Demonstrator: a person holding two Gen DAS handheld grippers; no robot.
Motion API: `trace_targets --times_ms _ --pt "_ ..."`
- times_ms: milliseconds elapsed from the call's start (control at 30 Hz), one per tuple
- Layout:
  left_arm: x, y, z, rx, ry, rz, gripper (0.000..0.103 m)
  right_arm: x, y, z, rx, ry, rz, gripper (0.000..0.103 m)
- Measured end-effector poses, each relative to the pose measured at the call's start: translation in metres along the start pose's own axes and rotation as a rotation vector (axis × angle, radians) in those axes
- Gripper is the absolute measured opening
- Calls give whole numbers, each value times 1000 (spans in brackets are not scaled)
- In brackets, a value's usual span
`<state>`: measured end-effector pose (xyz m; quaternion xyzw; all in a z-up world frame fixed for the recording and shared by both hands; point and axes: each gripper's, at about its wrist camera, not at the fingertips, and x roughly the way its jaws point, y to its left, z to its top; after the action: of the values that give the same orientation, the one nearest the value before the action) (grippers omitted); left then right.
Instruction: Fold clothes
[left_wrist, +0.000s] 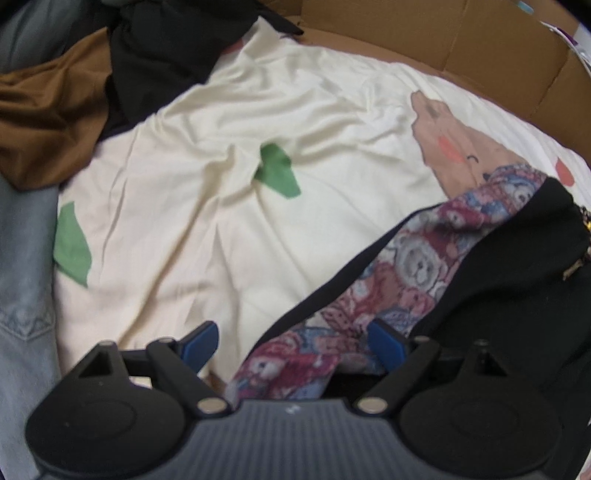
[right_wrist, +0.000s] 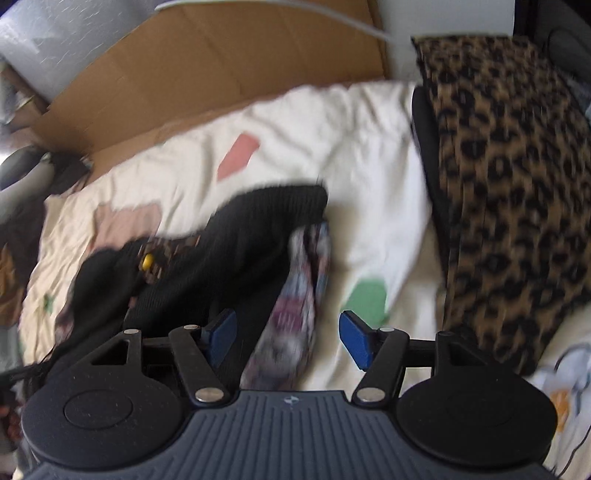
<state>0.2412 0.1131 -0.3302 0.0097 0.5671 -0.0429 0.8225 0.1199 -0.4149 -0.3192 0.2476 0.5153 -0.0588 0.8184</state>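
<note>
Black cardigan under both claws, on the cream sheet.
The black bear-lined cardigan (left_wrist: 498, 280) lies between the spread left gripper (left_wrist: 293, 345) and right gripper (right_wrist: 286, 338) jaws, neither pressing it.

I see a cream sheet (left_wrist: 229, 206) with green and pink patches and a printed animal face spread under everything. Brown cardboard (left_wrist: 461, 40) stands along its far edge, with a second panel (right_wrist: 207, 74) in my right view. A pale bubble-wrap-like roll (right_wrist: 48, 40) sits beyond that.
</note>
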Motion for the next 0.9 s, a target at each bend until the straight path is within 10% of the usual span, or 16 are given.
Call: trace_targets --times_ms 367,600,900 --pt "4 11 -14 -62 48 -81 86 27 -7 -77 204 132 219 64" --pt "0 7 -19 -65 60 -133 65 64 3 -108 359 172 317 63" --pt "-10 -9 -18 -26 64 -135 30 73 12 -129 509 191 375 11"
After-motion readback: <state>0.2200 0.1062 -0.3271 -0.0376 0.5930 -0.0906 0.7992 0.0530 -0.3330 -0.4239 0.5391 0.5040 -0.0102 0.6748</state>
